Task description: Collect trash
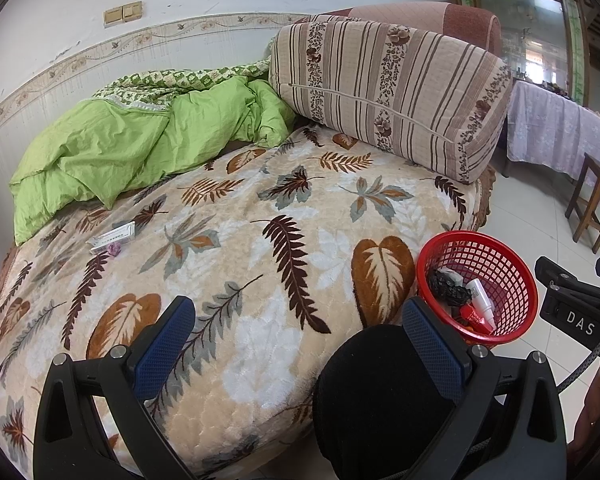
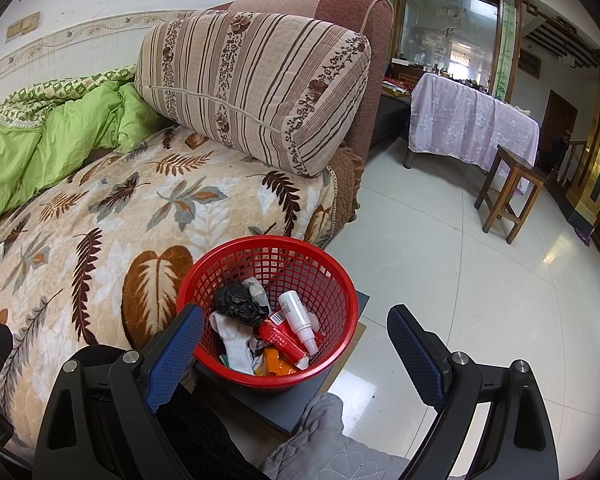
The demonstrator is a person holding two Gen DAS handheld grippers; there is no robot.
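A red mesh basket (image 2: pixel 332 280) stands on a dark low stand beside the bed; it also shows in the left wrist view (image 1: pixel 512 276). It holds a white bottle (image 2: pixel 298 318), a crumpled black bag (image 2: pixel 238 304), a red packet (image 2: pixel 280 340) and paper scraps. On the leaf-patterned blanket (image 1: pixel 260 240) lie a flat white box (image 1: pixel 114 236) and a small purple scrap (image 1: pixel 114 249), at the far left. My left gripper (image 1: pixel 298 340) is open and empty above the bed's near edge. My right gripper (image 2: pixel 296 360) is open and empty just above the basket.
A green duvet (image 1: pixel 120 148) and a striped bolster (image 1: pixel 388 92) lie at the bed's far side. A wooden stool (image 2: pixel 508 192) and a cloth-covered table (image 2: pixel 472 120) stand on the tiled floor to the right. A grey quilted cloth (image 2: pixel 320 440) lies near the stand.
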